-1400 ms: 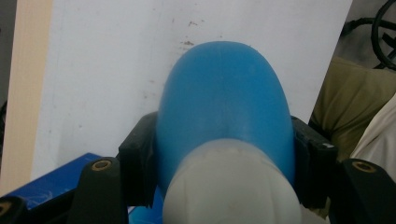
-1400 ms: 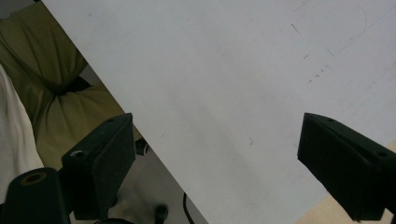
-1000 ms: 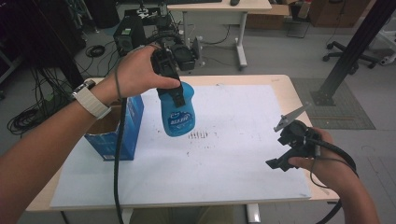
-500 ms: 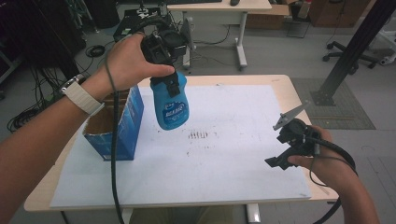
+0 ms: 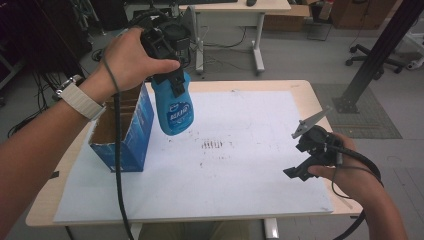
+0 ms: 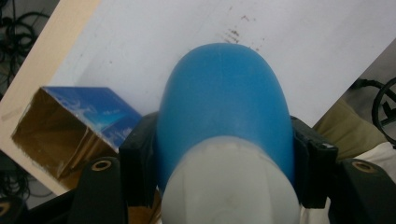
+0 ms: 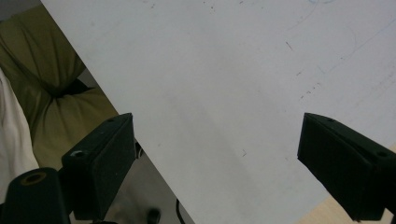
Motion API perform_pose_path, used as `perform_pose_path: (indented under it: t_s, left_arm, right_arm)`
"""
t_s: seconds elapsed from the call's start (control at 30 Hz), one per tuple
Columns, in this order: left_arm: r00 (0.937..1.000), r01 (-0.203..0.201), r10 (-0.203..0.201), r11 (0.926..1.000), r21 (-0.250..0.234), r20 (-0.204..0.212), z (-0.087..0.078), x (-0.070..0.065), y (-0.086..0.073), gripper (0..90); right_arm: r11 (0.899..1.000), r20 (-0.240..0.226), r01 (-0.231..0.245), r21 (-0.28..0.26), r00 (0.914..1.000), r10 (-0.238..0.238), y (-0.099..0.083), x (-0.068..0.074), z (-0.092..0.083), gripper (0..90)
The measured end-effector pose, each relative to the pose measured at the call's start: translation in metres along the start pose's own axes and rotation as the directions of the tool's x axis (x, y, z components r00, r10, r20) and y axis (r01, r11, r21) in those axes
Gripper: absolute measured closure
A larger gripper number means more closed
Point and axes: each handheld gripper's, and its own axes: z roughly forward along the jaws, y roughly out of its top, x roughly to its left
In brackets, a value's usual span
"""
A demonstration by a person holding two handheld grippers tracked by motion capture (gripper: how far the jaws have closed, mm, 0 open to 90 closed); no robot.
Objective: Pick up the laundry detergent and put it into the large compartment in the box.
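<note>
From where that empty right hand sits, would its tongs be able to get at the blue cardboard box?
Probably not without a long reach. The right tongs sit open at the table's right edge, while the blue box stands at the far left. The left tongs, holding the blue bottle in the air beside the box, would crowd the way.

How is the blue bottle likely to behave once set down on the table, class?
The blue bottle, clamped in the left gripper, looks smooth plastic, so possibly slippery. Its rounded end suggests it may tip or roll if stood there. It seems light, held by its neck alone.
</note>
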Motion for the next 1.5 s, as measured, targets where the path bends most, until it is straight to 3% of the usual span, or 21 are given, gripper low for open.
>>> perform_pose_path:
  t_s: [0.07,0.1,0.33,0.4,0.53,0.73,0.8,0.9,1.0,1.03,1.13,1.17,1.23,1.27,1.33,1.4,1.43,1.47,1.5]
  left_arm:
    - [0.9999,0.009,-0.009,0.9999,0.003,-0.003,-0.002,0.001,0.0,37.6]
    - [0.999,0.044,-0.044,0.999,0.0,-0.003,-0.004,0.004,-0.001,37.6]
    - [0.9953,0.095,-0.096,0.9954,-0.014,-0.015,-0.012,0.008,-0.003,37.6]
    - [0.9907,0.134,-0.135,0.9908,-0.018,-0.021,-0.015,0.012,-0.005,37.6]
    - [0.9877,0.153,-0.154,0.988,-0.021,-0.029,-0.017,0.015,-0.006,37.6]
    - [0.9748,0.217,-0.218,0.9759,-0.023,-0.046,-0.025,0.023,-0.009,37.6]
    - [0.9737,0.222,-0.223,0.9749,-0.023,-0.048,-0.026,0.024,-0.01,37.6]
    - [0.9637,0.259,-0.261,0.9652,-0.035,-0.056,-0.032,0.027,-0.012,37.6]
    - [0.9582,0.279,-0.28,0.9597,-0.035,-0.057,-0.035,0.029,-0.013,37.6]
    - [0.951,0.302,-0.304,0.9527,-0.036,-0.059,-0.037,0.032,-0.015,37.6]
    - [0.9464,0.315,-0.317,0.9485,-0.037,-0.064,-0.038,0.033,-0.016,37.6]
    - [0.9399,0.332,-0.334,0.9425,-0.038,-0.07,-0.04,0.035,-0.018,37.6]
    - [0.934,0.348,-0.349,0.937,-0.033,-0.076,-0.041,0.037,-0.02,37.6]
    - [0.934,0.348,-0.349,0.937,-0.033,-0.076,-0.041,0.037,-0.02,37.6]
    - [0.9246,0.371,-0.373,0.9279,-0.033,-0.078,-0.043,0.041,-0.023,37.6]
    - [0.9225,0.377,-0.378,0.9258,-0.031,-0.078,-0.044,0.042,-0.024,37.6]
    - [0.9113,0.403,-0.404,0.9146,-0.032,-0.077,-0.044,0.044,-0.026,37.6]
    - [0.9113,0.403,-0.404,0.9146,-0.032,-0.077,-0.044,0.044,-0.026,37.6]
    - [0.906,0.416,-0.417,0.909,-0.032,-0.074,-0.045,0.046,-0.028,37.6]
  right_arm:
    - [1.0,0.0,0.001,-0.002,1.0,-0.001,0.001,0.0,0.0,11.5]
    - [1.0,-0.001,0.004,-0.001,1.0,-0.004,0.002,0.0,0.001,11.5]
    - [1.0,0.0,0.012,-0.008,0.9999,-0.012,0.006,-0.001,0.001,11.5]
    - [1.0,-0.002,0.014,-0.002,0.9999,-0.015,0.006,-0.002,0.001,11.5]
    - [1.0,-0.004,0.015,-0.002,0.9999,-0.015,0.006,-0.002,0.002,11.5]
    - [1.0,-0.007,0.02,0.0,0.9998,-0.02,0.007,-0.003,0.004,11.5]
    - [1.0,-0.005,0.023,0.0,0.9997,-0.023,0.008,-0.003,0.004,11.5]
    - [1.0,-0.003,0.029,-0.002,0.9996,-0.029,0.009,-0.003,0.003,11.5]
    - [0.999,-0.001,0.033,-0.001,0.9994,-0.033,0.01,-0.002,0.003,11.5]
    - [0.999,-0.001,0.038,-0.001,0.9993,-0.038,0.011,-0.002,0.004,11.5]
    - [0.999,-0.001,0.041,-0.002,0.9991,-0.041,0.012,-0.002,0.004,11.5]
    - [0.999,-0.001,0.042,-0.004,0.9991,-0.042,0.012,-0.002,0.004,11.5]
    - [0.999,-0.001,0.045,-0.005,0.999,-0.045,0.012,-0.002,0.004,11.5]
    - [0.999,-0.001,0.045,-0.005,0.999,-0.045,0.012,-0.002,0.004,11.5]
    - [0.999,-0.003,0.048,-0.006,0.9988,-0.048,0.013,-0.002,0.004,11.5]
    - [0.999,-0.003,0.052,-0.009,0.9987,-0.052,0.014,-0.002,0.004,11.5]
    - [0.998,-0.003,0.054,-0.011,0.9985,-0.054,0.015,-0.002,0.004,11.5]
    - [0.998,-0.003,0.054,-0.011,0.9985,-0.054,0.015,-0.002,0.004,11.5]
    - [0.998,-0.005,0.058,-0.012,0.9983,-0.058,0.017,-0.002,0.005,11.5]
